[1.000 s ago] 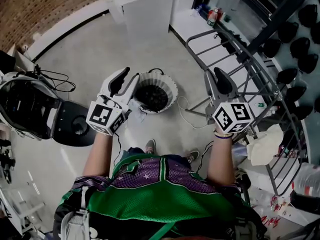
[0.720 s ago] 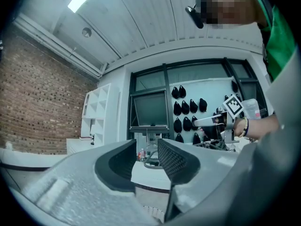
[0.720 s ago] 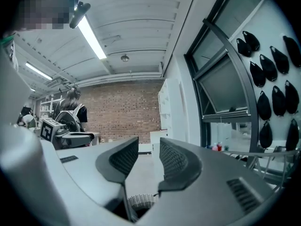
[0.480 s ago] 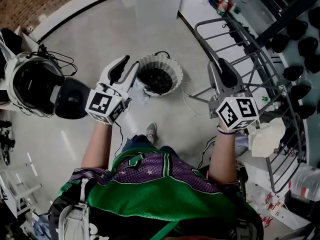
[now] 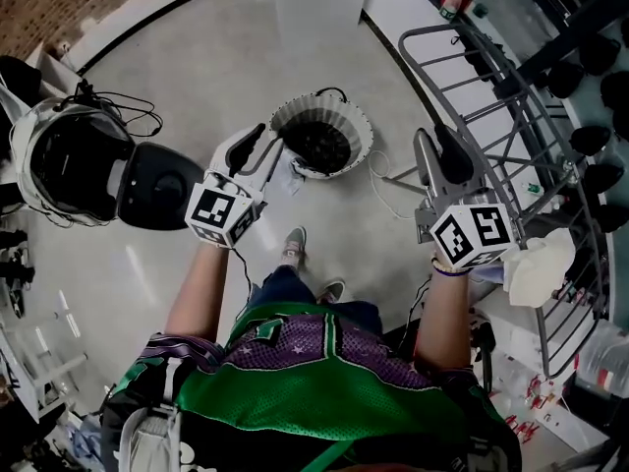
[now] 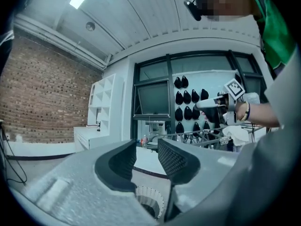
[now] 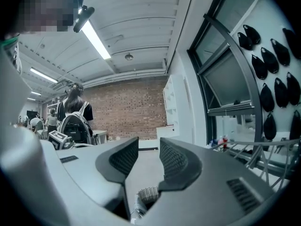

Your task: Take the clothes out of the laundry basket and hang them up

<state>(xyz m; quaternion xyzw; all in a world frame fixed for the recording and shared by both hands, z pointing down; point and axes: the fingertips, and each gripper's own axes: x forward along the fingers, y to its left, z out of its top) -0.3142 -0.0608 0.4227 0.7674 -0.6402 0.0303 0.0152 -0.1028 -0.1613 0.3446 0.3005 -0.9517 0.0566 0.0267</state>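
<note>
Laundry basket [image 5: 280, 124] — drying rack [image 5: 429, 30] beside

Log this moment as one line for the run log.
left hand-held gripper: open, empty | right hand-held gripper: open, empty | basket: on floor, dark contents

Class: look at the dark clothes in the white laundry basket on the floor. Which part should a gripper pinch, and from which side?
Pinch the top of the dark clothes, coming down through the open mouth. The laundry basket stands upright and its wall rings the pile, so only the top is exposed. The soft cloth should bunch between the jaws.
</note>
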